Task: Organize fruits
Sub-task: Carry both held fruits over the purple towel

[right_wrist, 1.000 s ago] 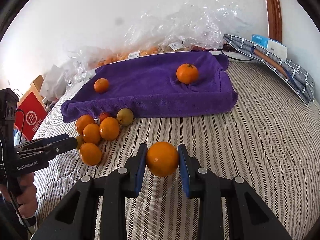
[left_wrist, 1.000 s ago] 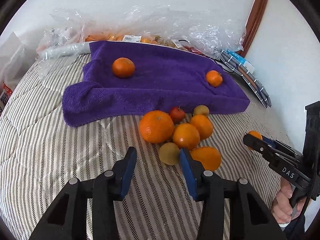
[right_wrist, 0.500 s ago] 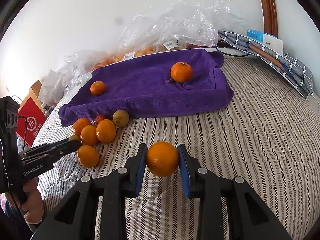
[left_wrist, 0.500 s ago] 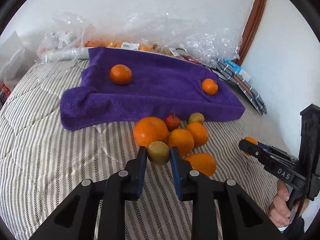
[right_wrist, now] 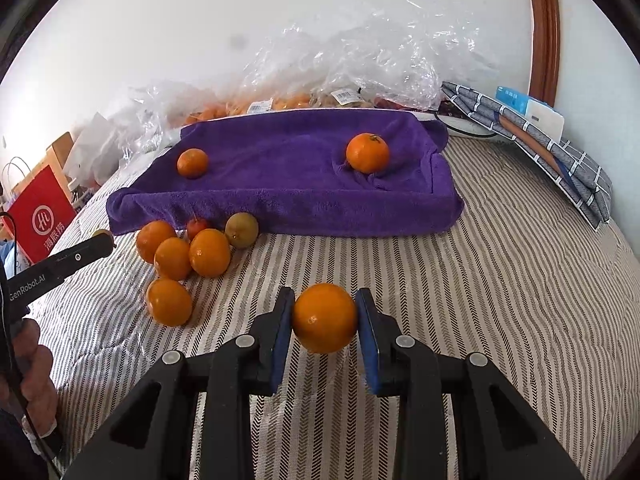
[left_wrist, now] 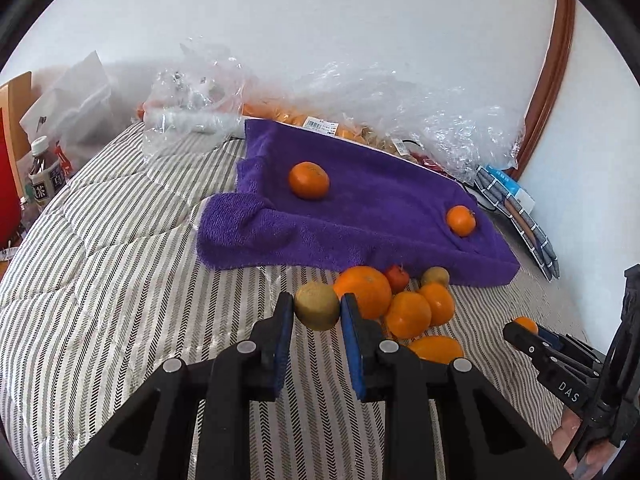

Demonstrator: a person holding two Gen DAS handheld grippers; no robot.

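Note:
My left gripper (left_wrist: 316,312) is shut on a green-brown kiwi (left_wrist: 317,306), held above the striped bed. My right gripper (right_wrist: 324,318) is shut on an orange (right_wrist: 324,318), also lifted; it shows at the right of the left wrist view (left_wrist: 526,325). A pile of oranges (left_wrist: 408,314) with a small red fruit (left_wrist: 397,278) and a second kiwi (left_wrist: 435,276) lies in front of the purple towel (left_wrist: 376,208). Two mandarins (left_wrist: 309,180) (left_wrist: 461,220) sit on the towel. The pile also shows in the right wrist view (right_wrist: 188,256).
Crinkled plastic bags with more fruit (left_wrist: 360,120) lie behind the towel against the wall. A folded checked cloth and box (right_wrist: 540,136) lie at the right. A bottle (left_wrist: 42,176) and a red bag (right_wrist: 40,216) stand at the bed's left edge.
My left gripper closed on the kiwi from the pile and lifted it up and left. My right gripper kept hold of its orange and shifted little.

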